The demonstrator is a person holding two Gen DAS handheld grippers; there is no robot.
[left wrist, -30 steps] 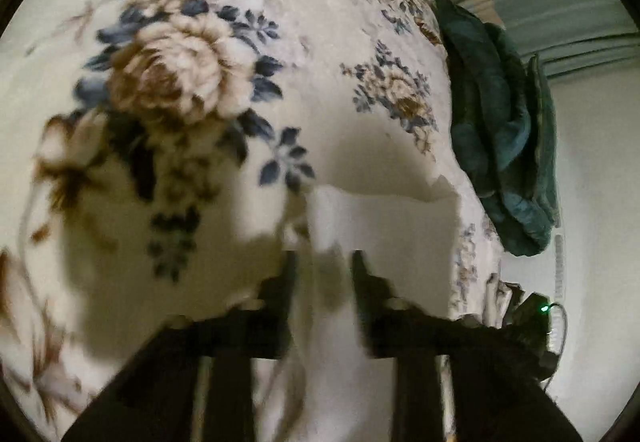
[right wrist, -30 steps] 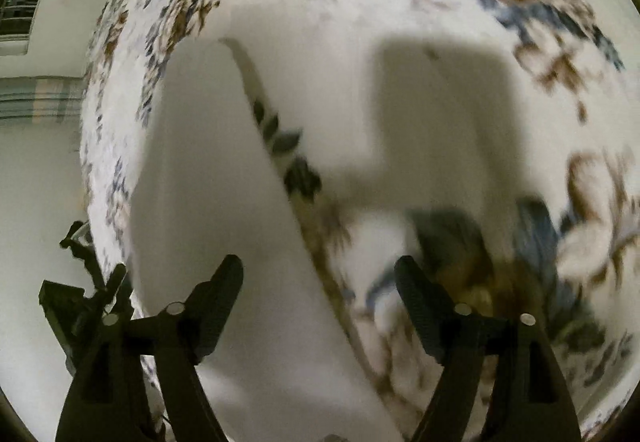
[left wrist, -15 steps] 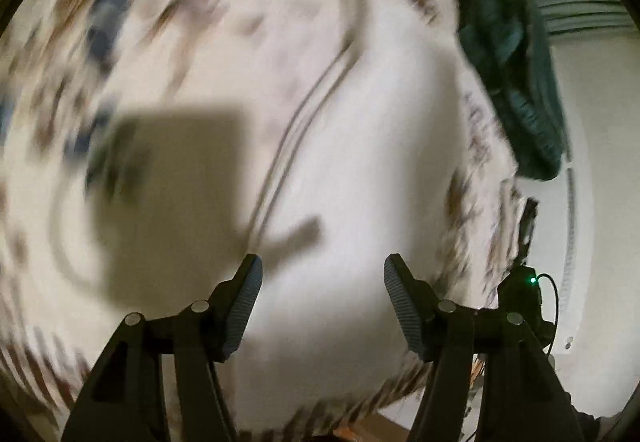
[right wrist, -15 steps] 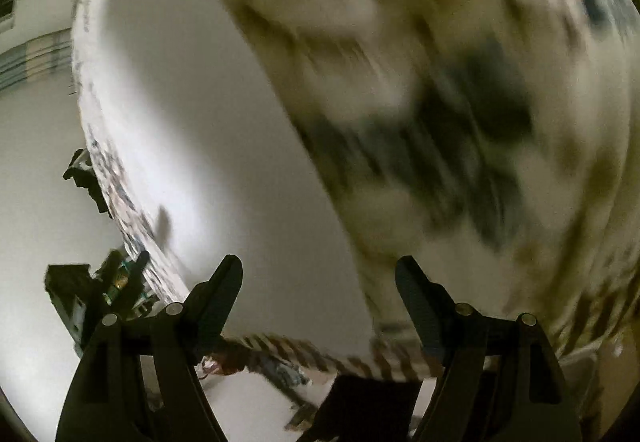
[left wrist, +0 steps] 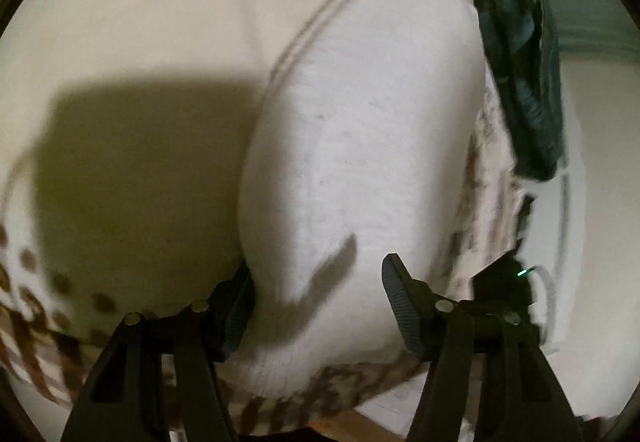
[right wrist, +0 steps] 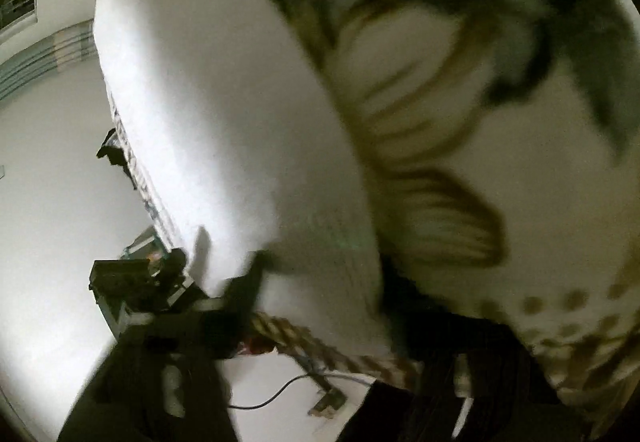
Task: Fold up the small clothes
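Your left gripper (left wrist: pixel 316 302) has its jaws spread wide, sitting at 6 o'clock in its own view with the near end of the white garment (left wrist: pixel 360 145) lying between them. That cloth runs from there up toward 1 o'clock across the floral bedspread (left wrist: pixel 132 41). A dark green bundle (left wrist: pixel 524 81) sits at 2 o'clock by the bed's edge. Your right gripper (right wrist: pixel 320 306) is heavily blurred, so you can't tell how its jaws stand; the white garment (right wrist: pixel 208 101) fills 10 o'clock there.
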